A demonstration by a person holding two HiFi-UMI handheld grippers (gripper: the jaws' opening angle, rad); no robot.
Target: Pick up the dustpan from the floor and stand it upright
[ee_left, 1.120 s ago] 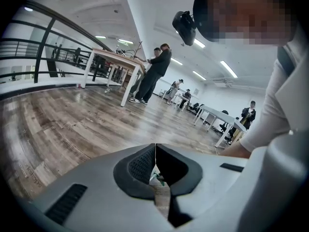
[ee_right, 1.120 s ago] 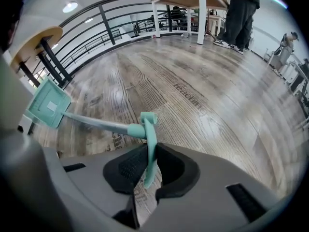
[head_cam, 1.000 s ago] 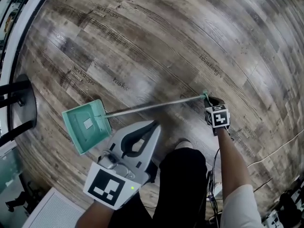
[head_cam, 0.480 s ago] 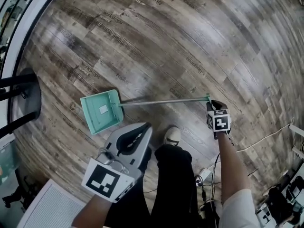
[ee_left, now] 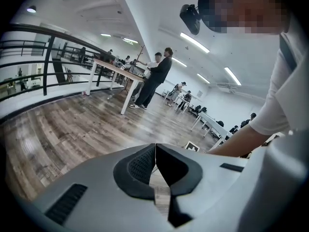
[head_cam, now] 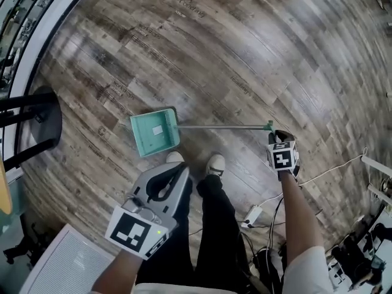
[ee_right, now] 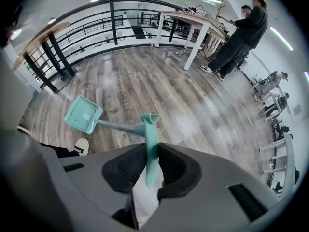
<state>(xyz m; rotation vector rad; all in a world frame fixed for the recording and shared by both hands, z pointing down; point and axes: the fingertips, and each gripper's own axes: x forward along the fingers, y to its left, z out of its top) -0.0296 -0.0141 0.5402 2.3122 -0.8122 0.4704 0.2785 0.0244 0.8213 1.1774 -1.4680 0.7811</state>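
Note:
A mint-green dustpan (head_cam: 155, 131) with a long metal pole (head_cam: 220, 127) hangs over the wood floor just ahead of my shoes. My right gripper (head_cam: 274, 131) is shut on the green handle end (ee_right: 151, 149) of the pole; in the right gripper view the pan (ee_right: 83, 113) sits low at the left, at the pole's far end. My left gripper (head_cam: 179, 171) is held near my left leg, jaws shut with nothing between them (ee_left: 154, 170). The pole runs roughly level from pan to grip.
A black stool or chair base (head_cam: 30, 127) stands at the left. A white cable (head_cam: 331, 170) and power adapter (head_cam: 252, 214) lie on the floor at the right. A white panel (head_cam: 67, 265) is at the lower left. People stand by a table (ee_right: 193, 30) beyond.
The dustpan has risen and swung to the right, toward my feet. The right gripper kept hold of the handle; my view has lifted away from the floor.

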